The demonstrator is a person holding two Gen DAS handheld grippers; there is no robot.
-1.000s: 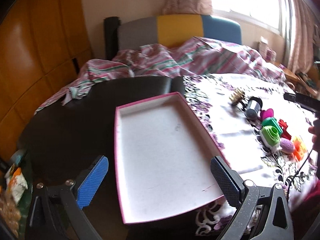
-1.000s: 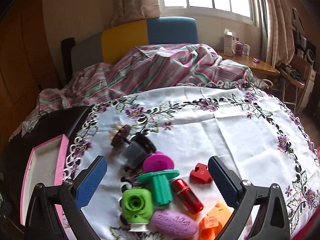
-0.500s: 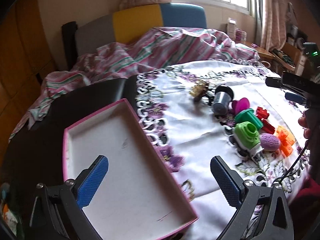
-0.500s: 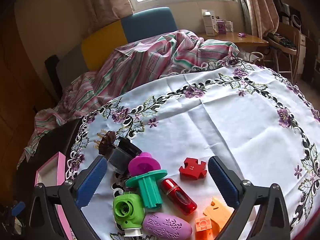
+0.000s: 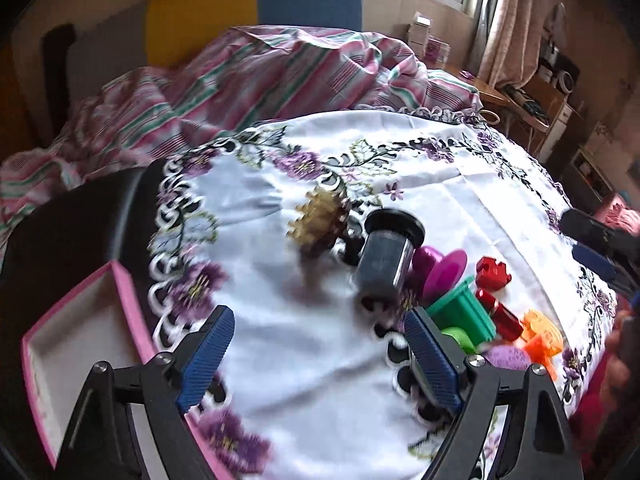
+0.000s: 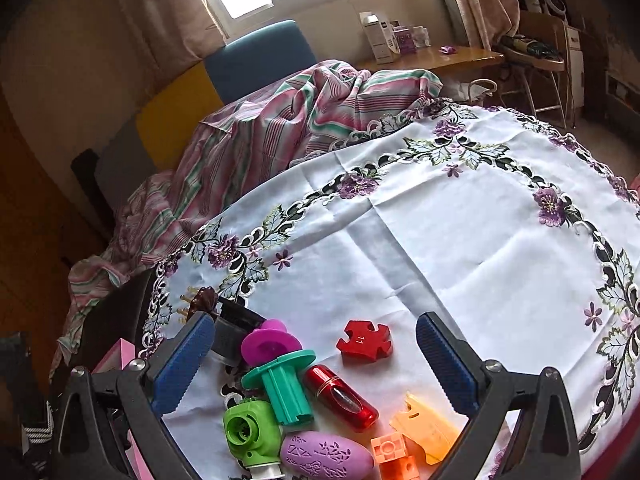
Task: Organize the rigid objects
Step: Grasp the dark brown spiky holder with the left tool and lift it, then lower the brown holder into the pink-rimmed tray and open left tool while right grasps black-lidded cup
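Left tongs (image 5: 316,354), jaws apart with nothing between and just narrowed, hover over the embroidered cloth (image 5: 320,360) on the desk. Pink-rimmed tray (image 5: 128,300) lies at 8 o'clock; the brown comb-like piece (image 5: 320,222) and dark cylinder (image 5: 386,262) at 12 to 1 o'clock. Right tongs (image 6: 316,364), jaws apart and empty, frame the toy cluster: red puzzle piece (image 6: 364,340), teal spool (image 6: 286,386), red capsule (image 6: 340,396).

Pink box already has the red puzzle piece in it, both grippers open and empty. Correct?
Not quite. The red puzzle piece is not in the pink box; it lies on the tablecloth beside the other toys, as the right wrist view shows. What the left wrist view shows of the box is bare. Both the left gripper and right gripper are open and empty.
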